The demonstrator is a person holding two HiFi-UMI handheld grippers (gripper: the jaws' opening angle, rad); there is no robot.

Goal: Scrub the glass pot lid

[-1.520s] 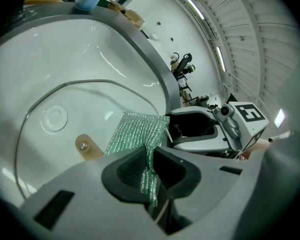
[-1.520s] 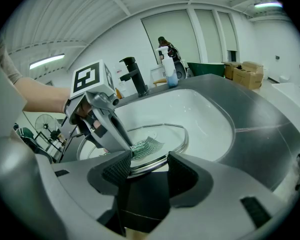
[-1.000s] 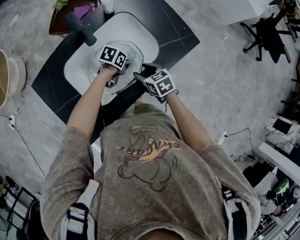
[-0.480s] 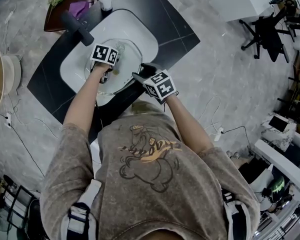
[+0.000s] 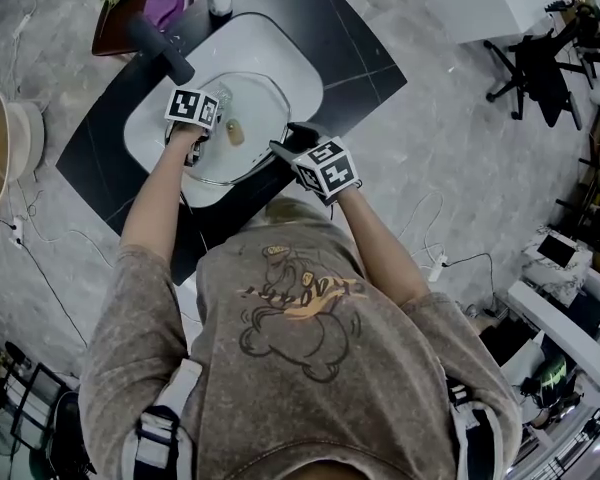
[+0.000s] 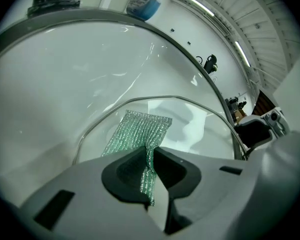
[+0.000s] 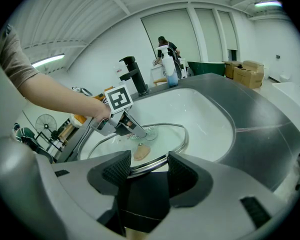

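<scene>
**Head view.** The left gripper [image 5: 195, 120] has moved from the centre of the glass pot lid [image 5: 262, 103] out to the lid's 9 o'clock edge. This is a sideways stroke across the glass. The tan knob [image 5: 235, 131], covered a second ago, is now exposed. The right gripper [image 5: 302, 148] has not shifted and stays at the lid's 4 o'clock rim. The lid lies in the white sink [image 5: 280, 53]. Judgement: scrubbing is under way, and one pass has reached the rim. Both sets of jaws are hidden under the marker cubes.

**Left gripper view.** The jaws are clenched on a green scrubbing cloth [image 6: 140, 131]. Its free end is spread flat on the lid [image 6: 200, 134], towards 12 o'clock from the jaws. The lid's metal rim arcs round it, and the sink wall [image 6: 65, 69] lies beyond. The knob is out of frame. No water or soap can be made out on the glass.

**Right gripper view.** The right gripper's [image 7: 142, 170] jaws stand apart. The lid's [image 7: 165, 136] near rim and a dark surface cross the gap between them. Neither pad is seen pressing on the rim, so the gripper looks released, and whether it steadies the lid is unclear. The dark surface may be the counter edge, but this is not certain. The left gripper [image 7: 141, 132] works at 11 o'clock of the knob [image 7: 141, 152].
</scene>
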